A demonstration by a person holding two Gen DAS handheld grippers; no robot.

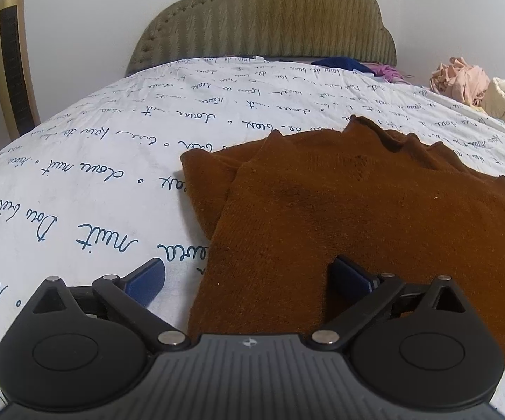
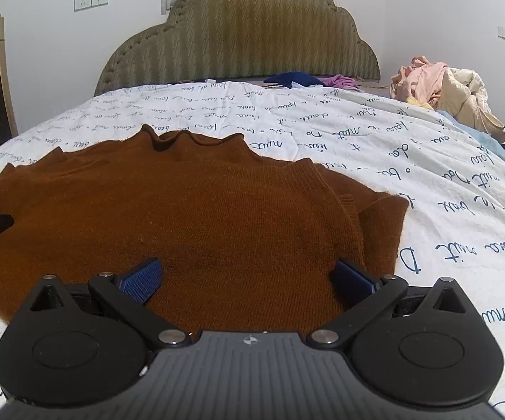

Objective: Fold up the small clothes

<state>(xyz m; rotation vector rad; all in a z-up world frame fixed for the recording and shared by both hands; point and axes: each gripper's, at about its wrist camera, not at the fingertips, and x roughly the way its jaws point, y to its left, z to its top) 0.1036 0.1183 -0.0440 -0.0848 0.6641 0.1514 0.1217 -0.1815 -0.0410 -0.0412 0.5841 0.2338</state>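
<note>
Brown sweater (image 2: 189,217) lying flat on the bedsheet (image 1: 77,161), both the left gripper (image 1: 249,276) and right gripper (image 2: 249,274) spread wide apart, nothing pinched.

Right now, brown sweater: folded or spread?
Partly folded. The brown sweater lies flat on the bed sheet, both sleeves tucked in along its sides; the body is not yet folded over.

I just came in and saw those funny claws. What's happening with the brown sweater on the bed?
Someone is folding a brown sweater on the bed, using a hand-held gripper in each hand. Both sleeves already look tucked in. The left hand-held gripper is over the sweater's near left edge and the right hand-held gripper is over its near right part. Both are wide open, holding nothing. More clothes wait in a pile by the headboard.
</note>
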